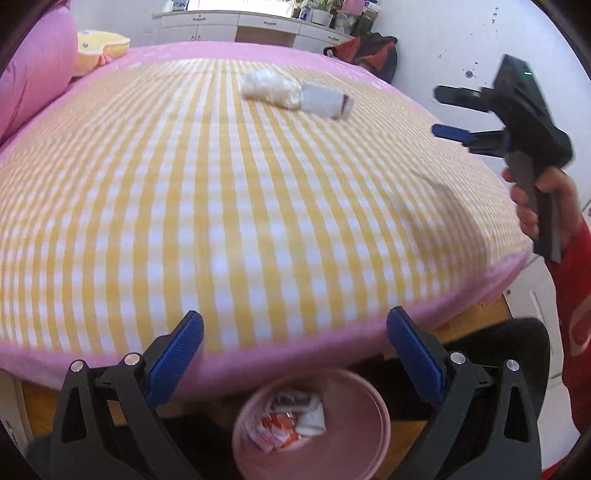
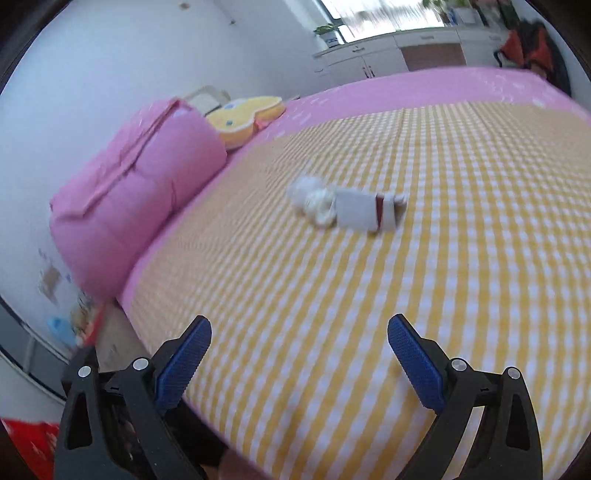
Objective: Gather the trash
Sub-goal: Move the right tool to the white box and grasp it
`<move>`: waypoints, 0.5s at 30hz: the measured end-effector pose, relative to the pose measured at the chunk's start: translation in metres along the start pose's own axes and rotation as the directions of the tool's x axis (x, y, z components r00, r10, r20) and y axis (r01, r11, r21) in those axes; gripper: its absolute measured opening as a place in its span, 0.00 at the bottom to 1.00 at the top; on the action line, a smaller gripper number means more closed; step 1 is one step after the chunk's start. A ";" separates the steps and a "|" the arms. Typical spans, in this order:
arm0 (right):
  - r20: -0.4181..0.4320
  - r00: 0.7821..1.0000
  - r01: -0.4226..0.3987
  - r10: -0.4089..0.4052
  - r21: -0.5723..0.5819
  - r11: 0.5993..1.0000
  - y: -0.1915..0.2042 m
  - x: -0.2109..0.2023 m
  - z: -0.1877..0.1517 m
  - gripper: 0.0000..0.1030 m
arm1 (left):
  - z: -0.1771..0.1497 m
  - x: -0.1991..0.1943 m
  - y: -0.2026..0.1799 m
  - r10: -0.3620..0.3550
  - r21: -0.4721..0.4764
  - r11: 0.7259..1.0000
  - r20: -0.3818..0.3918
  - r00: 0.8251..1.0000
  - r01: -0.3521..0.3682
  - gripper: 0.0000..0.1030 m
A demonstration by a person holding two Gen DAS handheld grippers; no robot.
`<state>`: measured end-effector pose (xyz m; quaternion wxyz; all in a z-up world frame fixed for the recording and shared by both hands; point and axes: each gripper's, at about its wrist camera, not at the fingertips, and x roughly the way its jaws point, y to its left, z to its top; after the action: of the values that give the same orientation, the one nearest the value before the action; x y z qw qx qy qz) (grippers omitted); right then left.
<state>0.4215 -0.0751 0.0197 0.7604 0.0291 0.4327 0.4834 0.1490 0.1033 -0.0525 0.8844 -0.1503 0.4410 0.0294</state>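
Observation:
A crumpled white tissue (image 1: 271, 88) (image 2: 314, 201) and a small white carton (image 1: 325, 100) (image 2: 364, 212) lie side by side far out on the yellow checked bed (image 1: 240, 206) (image 2: 406, 277). A pink bin (image 1: 364, 435) with red and white wrappers (image 1: 286, 422) in it stands on the floor below the bed's near edge. My left gripper (image 1: 295, 349) hangs open and empty above the bin and the bed's edge. My right gripper (image 2: 299, 354) is open and empty over the bed's near part; in the left wrist view the right gripper (image 1: 452, 114) is at the right edge of the bed, held by a hand (image 1: 543, 199).
A folded pink quilt (image 2: 136, 206) and a yellow plush pillow (image 2: 245, 118) (image 1: 99, 48) lie at the head of the bed by the white wall. White cabinets (image 1: 251, 27) and a dark bag (image 1: 373, 51) stand beyond the far edge. A red sleeve (image 1: 572, 314) is at right.

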 end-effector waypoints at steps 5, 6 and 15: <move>-0.018 0.999 -0.030 0.031 0.069 0.997 -0.038 0.039 0.044 0.94 | 0.037 0.011 0.007 0.019 0.015 1.000 0.036 0.999 -0.020 0.96; -0.023 0.999 -0.021 0.023 0.062 0.998 -0.042 0.046 0.047 0.94 | 0.045 0.014 0.010 0.022 0.015 1.000 0.041 0.999 -0.022 0.96; -0.080 0.997 0.017 -0.017 0.000 1.000 -0.056 0.107 0.076 0.77 | 0.095 0.039 0.027 0.048 0.015 0.999 0.071 0.996 -0.049 0.96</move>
<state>0.5306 0.0051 -0.0265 0.7465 0.0063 0.4631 0.4777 0.2410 0.1535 -0.0354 0.8996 -0.1308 0.4133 0.0523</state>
